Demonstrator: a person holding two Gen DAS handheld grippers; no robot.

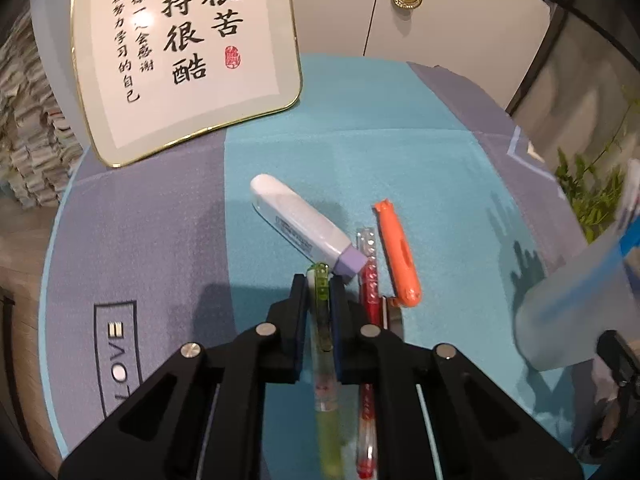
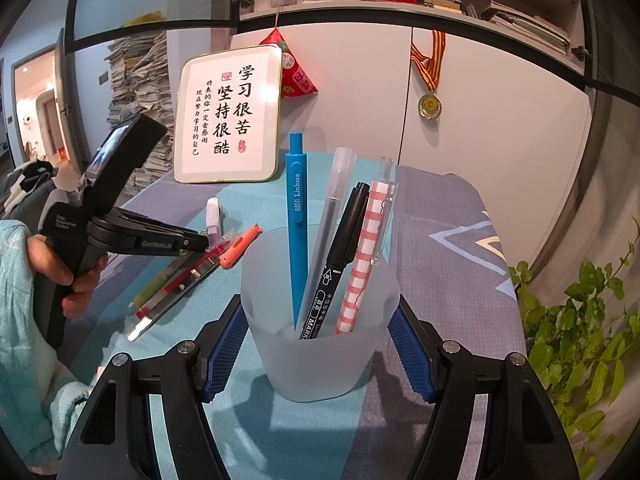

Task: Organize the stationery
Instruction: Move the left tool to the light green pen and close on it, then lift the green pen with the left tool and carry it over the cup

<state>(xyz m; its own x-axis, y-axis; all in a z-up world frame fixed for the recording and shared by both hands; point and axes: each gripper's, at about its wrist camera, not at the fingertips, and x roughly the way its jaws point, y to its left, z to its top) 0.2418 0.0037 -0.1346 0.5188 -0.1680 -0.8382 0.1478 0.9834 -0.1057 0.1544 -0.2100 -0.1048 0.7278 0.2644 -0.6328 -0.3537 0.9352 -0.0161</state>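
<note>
In the left wrist view my left gripper (image 1: pixel 320 284) is shut on a green pen (image 1: pixel 322 304) near its clip end, and the pen lies on the blue mat (image 1: pixel 420 160). Just right of it lie a red pen (image 1: pixel 370 292) and an orange utility knife (image 1: pixel 396 252). A white and purple correction tape (image 1: pixel 298 226) lies ahead. My right gripper (image 2: pixel 319 312) is shut on a frosted cup (image 2: pixel 320 360). The cup holds a blue pen (image 2: pixel 297 216), a grey pen (image 2: pixel 332 208), a black marker (image 2: pixel 340 248) and a pink checked pen (image 2: pixel 366 256). The left gripper (image 2: pixel 202 242) shows left of the cup.
A framed calligraphy plaque (image 2: pixel 226 116) leans at the back of the table, with a medal (image 2: pixel 430 106) on the cabinet behind. A potted plant (image 2: pixel 580 320) stands at the right edge. A metal strip (image 2: pixel 160 312) lies beside the pens. A person's hand (image 2: pixel 68 276) grips the left handle.
</note>
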